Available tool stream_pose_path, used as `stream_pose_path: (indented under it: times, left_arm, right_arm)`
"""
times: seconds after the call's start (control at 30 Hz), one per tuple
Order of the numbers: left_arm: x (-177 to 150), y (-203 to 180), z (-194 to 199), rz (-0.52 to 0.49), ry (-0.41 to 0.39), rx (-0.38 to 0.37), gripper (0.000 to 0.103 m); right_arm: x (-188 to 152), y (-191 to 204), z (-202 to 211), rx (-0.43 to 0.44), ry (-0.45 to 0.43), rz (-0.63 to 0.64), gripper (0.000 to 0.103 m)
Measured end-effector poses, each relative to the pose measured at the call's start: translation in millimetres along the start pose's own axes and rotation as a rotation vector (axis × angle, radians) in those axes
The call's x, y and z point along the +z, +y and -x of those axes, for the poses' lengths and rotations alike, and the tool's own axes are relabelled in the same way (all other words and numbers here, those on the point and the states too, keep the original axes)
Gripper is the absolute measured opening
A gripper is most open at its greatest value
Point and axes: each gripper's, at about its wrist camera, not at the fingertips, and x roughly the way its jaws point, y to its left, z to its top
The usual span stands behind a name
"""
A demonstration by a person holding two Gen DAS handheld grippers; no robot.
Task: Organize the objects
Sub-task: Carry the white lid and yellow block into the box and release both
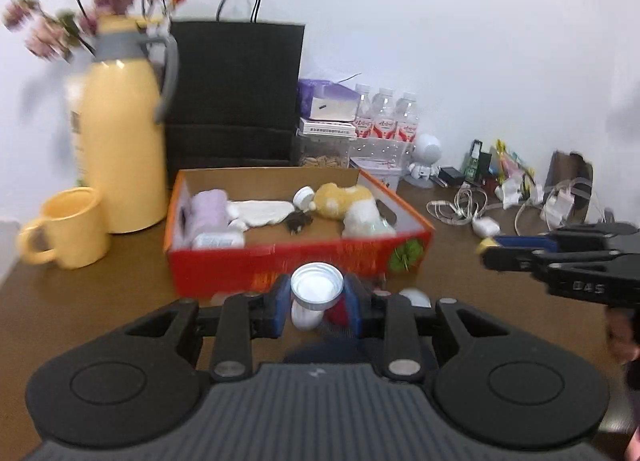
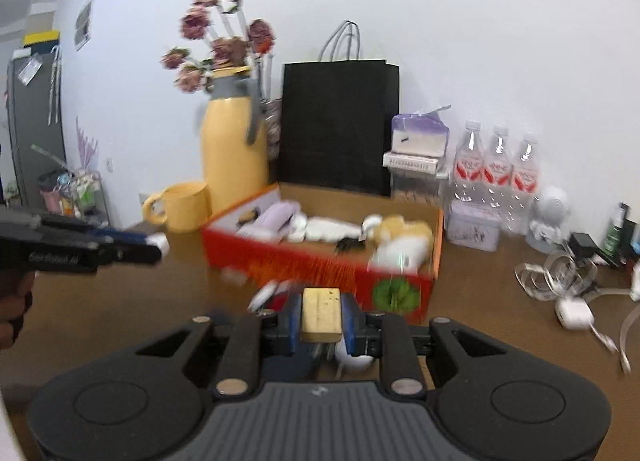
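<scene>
Brown tabletop (image 1: pixel 80 313) runs under both my tools, with a white wall behind the clutter. Nearest to me, the left gripper (image 1: pixel 317 303) is clamped on a small white jar (image 1: pixel 316 289), its open round mouth facing up between the blue pads. The right gripper (image 2: pixel 321 321) is pinched on a pale yellow block (image 2: pixel 321 315), held upright and speckled with a few dark dots. Below each load I can make out a few small loose items on the table, too blurred to name.

Just beyond sits the red cardboard box (image 1: pixel 280 261), open-topped and already holding a lilac roll (image 1: pixel 208 207), a plush toy (image 1: pixel 348 201) and some white pieces. To its left stand a yellow mug (image 1: pixel 68 229) and a yellow thermos (image 1: pixel 120 133); behind it a black paper bag (image 1: pixel 236 93) and water bottles (image 1: pixel 386 113) line the wall. A tangle of cables (image 1: pixel 460 209) lies off to the right.

I judge this as the carry step: both items are lifted and short of the box. Next I need to bring each over the near wall, lower inside onto a free patch of floor, then release.
</scene>
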Motion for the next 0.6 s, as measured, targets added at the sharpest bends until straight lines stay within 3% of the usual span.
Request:
stream_pose_path:
  times: [0.17, 0.27, 0.37, 0.4, 0.43, 0.53, 0.6]
  left_arm:
    - [59.5, 31.1, -100.8, 0.035, 0.123, 0.031, 0.029]
    - [82.3, 40.9, -164.4, 0.035, 0.214, 0.038, 0.030]
    - [93.8, 51.8, -220.0, 0.110, 0.291, 0.081, 0.030]
    - [95.5, 53.9, -235.3, 0.130, 0.304, 0.094, 0.034]
    - [95.3, 55.5, -245.4, 0.146, 0.312, 0.093, 0.049]
    - [92.9, 60.3, -256.8, 0.160, 0.321, 0.076, 0.061]
    - [92.4, 63.3, -252.3, 0.156, 0.301, 0.086, 0.069]
  right_arm:
    - [62.1, -32.9, -104.6, 0.012, 0.088, -0.049, 0.020]
    - [85.8, -44.7, -173.0, -0.024, 0.165, -0.069, 0.020]
    - [97.6, -54.7, -235.0, -0.076, 0.253, -0.086, 0.020]
    - [99.0, -55.5, -254.2, -0.107, 0.285, -0.075, 0.020]
    - [99.0, -55.9, -268.1, -0.130, 0.313, -0.069, 0.022]
    - [96.7, -61.4, -290.4, -0.158, 0.362, -0.075, 0.028]
    - [97.3, -65.0, -288.6, -0.164, 0.351, -0.080, 0.036]
